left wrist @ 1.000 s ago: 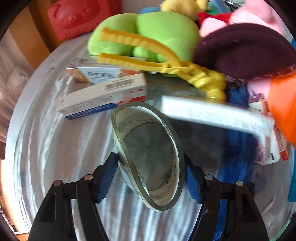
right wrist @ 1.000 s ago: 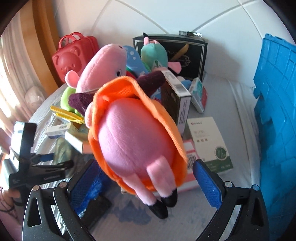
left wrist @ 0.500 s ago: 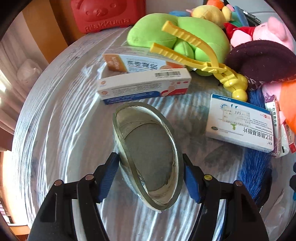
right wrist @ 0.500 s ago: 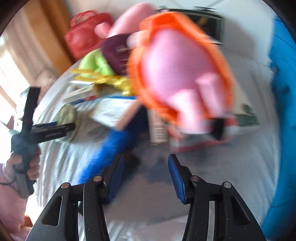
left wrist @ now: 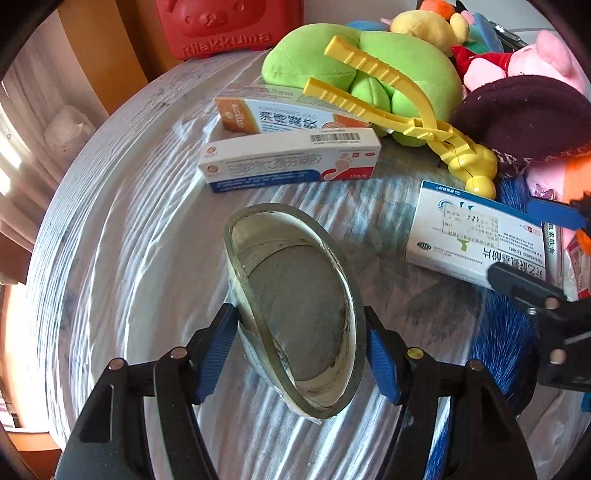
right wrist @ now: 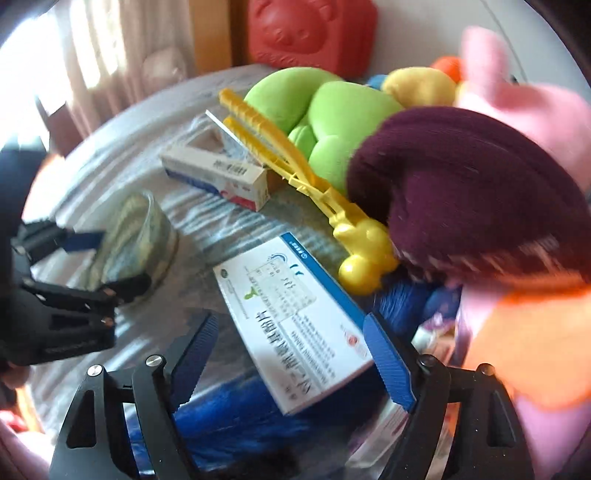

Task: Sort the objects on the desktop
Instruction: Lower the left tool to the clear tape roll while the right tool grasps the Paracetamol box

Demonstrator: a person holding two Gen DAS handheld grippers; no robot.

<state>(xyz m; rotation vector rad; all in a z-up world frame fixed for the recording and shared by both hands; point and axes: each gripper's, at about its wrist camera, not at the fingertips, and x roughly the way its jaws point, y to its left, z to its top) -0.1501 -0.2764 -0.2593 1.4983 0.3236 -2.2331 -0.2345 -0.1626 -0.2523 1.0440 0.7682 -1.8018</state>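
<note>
The left hand-held gripper [left wrist: 301, 354] is clamped on a roll of clear packing tape [left wrist: 291, 310], its blue pads pressed against the roll's two sides, holding it tilted just above the cloth-covered counter [left wrist: 122, 236]. The right hand-held gripper [right wrist: 291, 360] has its jaws spread wide on either side of a white and blue medicine box [right wrist: 291, 332]; whether the pads touch the box I cannot tell. That box lies partly on a blue brush [right wrist: 236, 413], near the tape.

Farther back two long medicine cartons sit side by side: a blue-striped carton [left wrist: 288, 160] in front and an orange-ended carton [left wrist: 284, 114] just behind it. A yellow plastic clamp [left wrist: 399, 118] rests across a green plush toy [left wrist: 402, 62]. Beside them lies a dark maroon plush part [right wrist: 469, 192] of a pink pig toy [right wrist: 532, 107], and a red Rilakkuma case [left wrist: 225, 26] stands at the counter's far edge.
</note>
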